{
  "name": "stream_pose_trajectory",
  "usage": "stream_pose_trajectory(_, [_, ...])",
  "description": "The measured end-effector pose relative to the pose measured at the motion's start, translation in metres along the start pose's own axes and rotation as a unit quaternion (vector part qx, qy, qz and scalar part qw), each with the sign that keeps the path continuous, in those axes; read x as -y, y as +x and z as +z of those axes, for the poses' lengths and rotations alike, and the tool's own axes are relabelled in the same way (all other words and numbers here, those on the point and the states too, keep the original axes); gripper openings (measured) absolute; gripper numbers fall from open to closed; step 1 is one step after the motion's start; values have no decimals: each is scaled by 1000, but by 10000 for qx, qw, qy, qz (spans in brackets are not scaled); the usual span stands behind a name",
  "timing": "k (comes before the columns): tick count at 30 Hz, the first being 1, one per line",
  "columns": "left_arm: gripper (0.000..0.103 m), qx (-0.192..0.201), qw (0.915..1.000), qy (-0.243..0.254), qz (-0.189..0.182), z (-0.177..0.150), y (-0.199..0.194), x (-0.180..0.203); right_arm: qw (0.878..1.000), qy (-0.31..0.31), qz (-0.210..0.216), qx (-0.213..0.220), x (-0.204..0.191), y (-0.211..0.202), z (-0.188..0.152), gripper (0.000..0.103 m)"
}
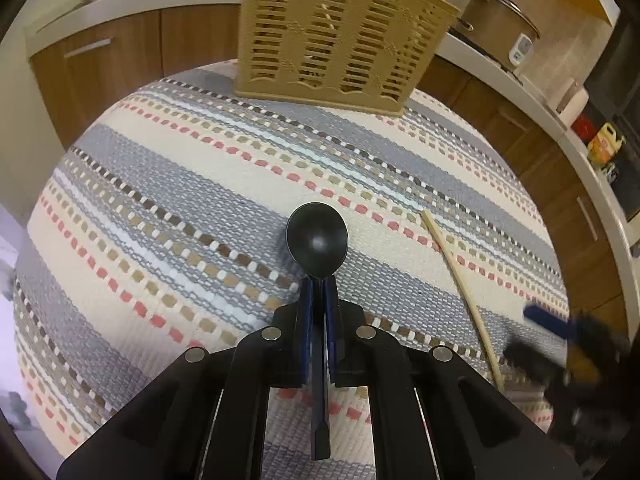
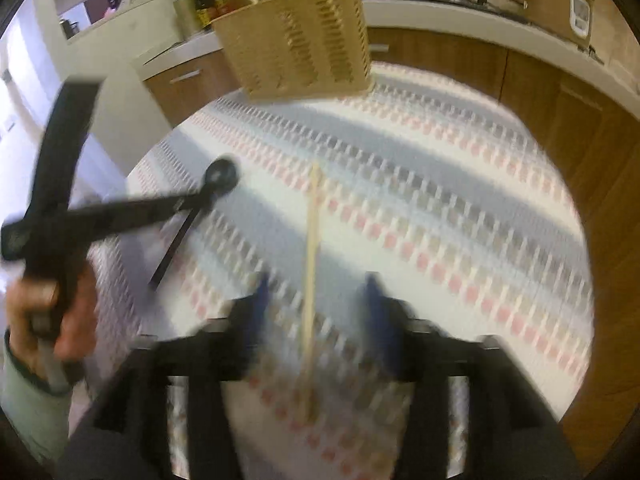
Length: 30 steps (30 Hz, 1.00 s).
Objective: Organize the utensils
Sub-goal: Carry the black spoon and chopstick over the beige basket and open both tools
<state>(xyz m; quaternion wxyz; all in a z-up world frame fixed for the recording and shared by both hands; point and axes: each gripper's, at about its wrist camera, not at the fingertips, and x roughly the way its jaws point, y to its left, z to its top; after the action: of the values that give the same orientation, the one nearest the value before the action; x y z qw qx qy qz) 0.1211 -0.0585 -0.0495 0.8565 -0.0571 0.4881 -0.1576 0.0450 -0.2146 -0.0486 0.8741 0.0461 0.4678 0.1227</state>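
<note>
We see the left gripper (image 1: 319,280) clamped tight on the black spoon (image 1: 317,237) above the striped cloth (image 1: 160,184), while the right gripper (image 2: 316,292) stands open astride the chopstick (image 2: 311,240), not pinching it; the beige holder (image 1: 340,36) stands at the cloth's far edge.

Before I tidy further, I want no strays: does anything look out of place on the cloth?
One wooden chopstick lies loose on the striped cloth, apart from the beige holder where other utensils stand. Nothing looks spilled or damaged.

Black spoon (image 1: 317,240) clamped by handle; pale chopstick (image 1: 464,280) flat on cloth; slatted beige holder (image 1: 340,40) upright.
</note>
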Motion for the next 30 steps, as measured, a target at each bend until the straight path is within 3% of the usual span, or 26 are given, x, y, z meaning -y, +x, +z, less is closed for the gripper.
stream_pose_trajectory(2, [4,60,10000,-42,-26,0,-5,-4,9996,-21,12,-286,-3,16,18,47])
stream_pose_trajectory(3, [4,88,9999,-59,-46,0,-7,-5,9992,-40,-33,-396,-5,22,22,32])
stream_pose_trajectory(5, [4,171,9998,-83,-78,1,-14,-8,9979,-147,-98,-631,-12,34,31,28])
stream_pose_trajectory(8, [4,305,9995,-70,-65,3,-23,-14,9932,-486,-526,-919,-26,53,35,20])
stream_pose_trajectory(13, [4,283,9994,-175,-77,5,-24,-20,9803,-1242,-1148,-1023,-54,57,31,12])
stream_pose_trajectory(14, [4,291,9994,-179,-77,7,-24,-19,9795,-1301,-1113,-1064,-57,58,30,4])
stream_pose_trajectory(18, [4,363,9993,-21,-34,11,-24,-6,9807,-1307,-952,-1098,-55,59,32,4])
stream_pose_trajectory(22, [4,565,9983,111,13,15,-33,7,9878,-981,-488,-1102,-40,56,33,4])
stream_pose_trajectory(28, [4,963,9951,130,-173,23,-46,18,9953,-690,6,-679,-25,29,30,4])
stream_pose_trajectory(30, [4,1134,9932,157,-233,27,-51,23,9964,-678,-26,-503,-22,19,33,4])
